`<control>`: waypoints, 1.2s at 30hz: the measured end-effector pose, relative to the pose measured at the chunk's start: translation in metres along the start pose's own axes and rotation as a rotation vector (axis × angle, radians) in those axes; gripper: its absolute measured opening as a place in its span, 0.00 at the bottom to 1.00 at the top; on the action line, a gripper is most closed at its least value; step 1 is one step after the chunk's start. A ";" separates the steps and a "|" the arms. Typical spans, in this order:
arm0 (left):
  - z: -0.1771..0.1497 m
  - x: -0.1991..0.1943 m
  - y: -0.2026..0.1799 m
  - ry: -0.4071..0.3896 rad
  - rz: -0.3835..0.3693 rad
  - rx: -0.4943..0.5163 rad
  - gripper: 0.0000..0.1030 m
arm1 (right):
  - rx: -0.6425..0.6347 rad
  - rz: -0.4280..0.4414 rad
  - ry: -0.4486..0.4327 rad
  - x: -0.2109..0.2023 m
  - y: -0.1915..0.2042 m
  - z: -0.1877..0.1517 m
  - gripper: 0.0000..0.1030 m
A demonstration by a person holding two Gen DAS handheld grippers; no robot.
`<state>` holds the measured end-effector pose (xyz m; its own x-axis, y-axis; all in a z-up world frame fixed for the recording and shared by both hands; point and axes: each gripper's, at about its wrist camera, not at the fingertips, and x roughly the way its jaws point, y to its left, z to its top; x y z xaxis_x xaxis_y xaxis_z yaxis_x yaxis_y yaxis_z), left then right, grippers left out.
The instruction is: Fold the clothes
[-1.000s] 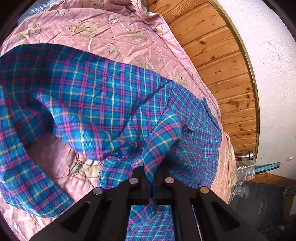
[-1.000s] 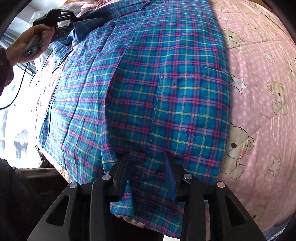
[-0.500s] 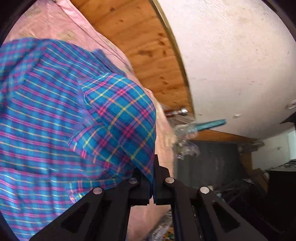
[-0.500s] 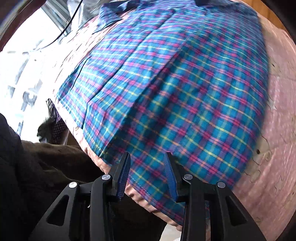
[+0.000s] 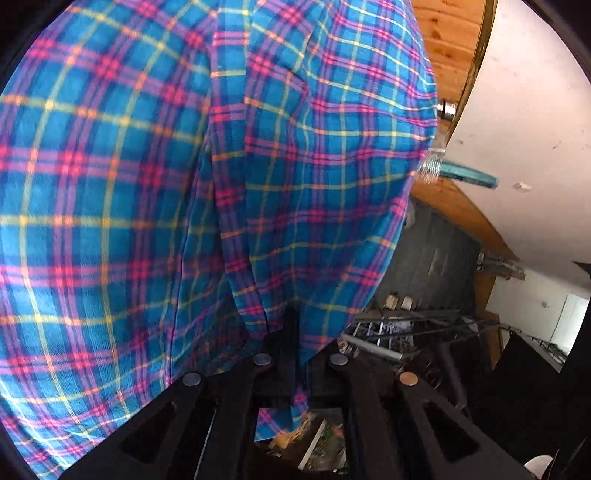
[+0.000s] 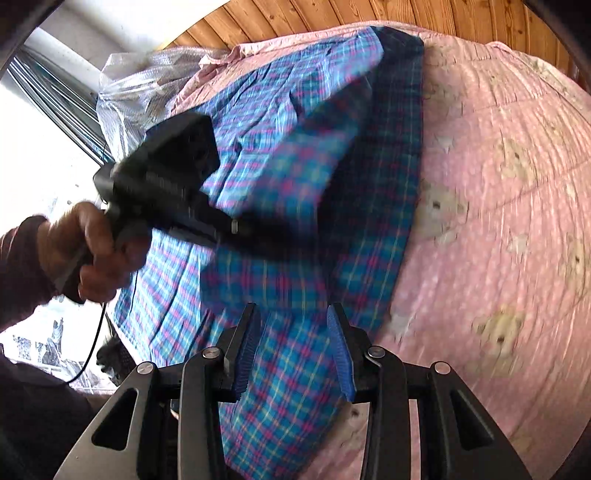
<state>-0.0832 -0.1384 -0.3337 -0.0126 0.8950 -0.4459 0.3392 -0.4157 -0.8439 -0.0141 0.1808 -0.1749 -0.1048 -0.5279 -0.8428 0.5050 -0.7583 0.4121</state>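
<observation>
A blue plaid shirt [image 6: 373, 206] with pink and yellow lines lies spread on the pink bear-print quilt [image 6: 498, 229]. My left gripper [image 5: 297, 332] is shut on a fold of the plaid shirt [image 5: 147, 184], which hangs lifted and fills most of the left wrist view. In the right wrist view a hand [image 6: 92, 251] carries that left gripper over the shirt, its tips hidden in blur. My right gripper [image 6: 293, 325] is open above the shirt's near edge, with nothing between its blue pads [image 6: 338, 354].
A wood-panelled wall [image 6: 295, 14] runs behind the bed. A crinkled plastic bag [image 6: 147, 85] sits at the bed's far left by a bright window [image 6: 37, 110]. Beyond the shirt in the left wrist view are a white wall [image 5: 517, 129] and dark clutter [image 5: 424, 325].
The right gripper let go of the shirt's hem and pulled back. The left gripper has lifted its fold and swung it across over the shirt, so cloth now fills its view.
</observation>
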 end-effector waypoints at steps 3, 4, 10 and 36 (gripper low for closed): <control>-0.005 0.007 -0.014 0.019 0.173 0.086 0.03 | -0.038 -0.001 -0.068 0.000 -0.005 0.052 0.36; -0.007 0.008 -0.020 0.023 0.192 0.108 0.04 | -0.049 -0.011 -0.093 -0.002 -0.008 0.070 0.36; -0.028 -0.003 -0.038 -0.068 0.285 0.123 0.24 | -0.013 -0.087 -0.176 0.023 -0.053 0.188 0.37; -0.099 -0.021 -0.014 -0.238 0.140 -0.005 0.48 | -0.066 -0.156 -0.105 0.104 -0.086 0.206 0.31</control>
<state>0.0056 -0.1355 -0.2826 -0.1860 0.7653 -0.6163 0.3581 -0.5313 -0.7678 -0.2450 0.1123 -0.2263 -0.2736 -0.4455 -0.8525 0.5303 -0.8093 0.2527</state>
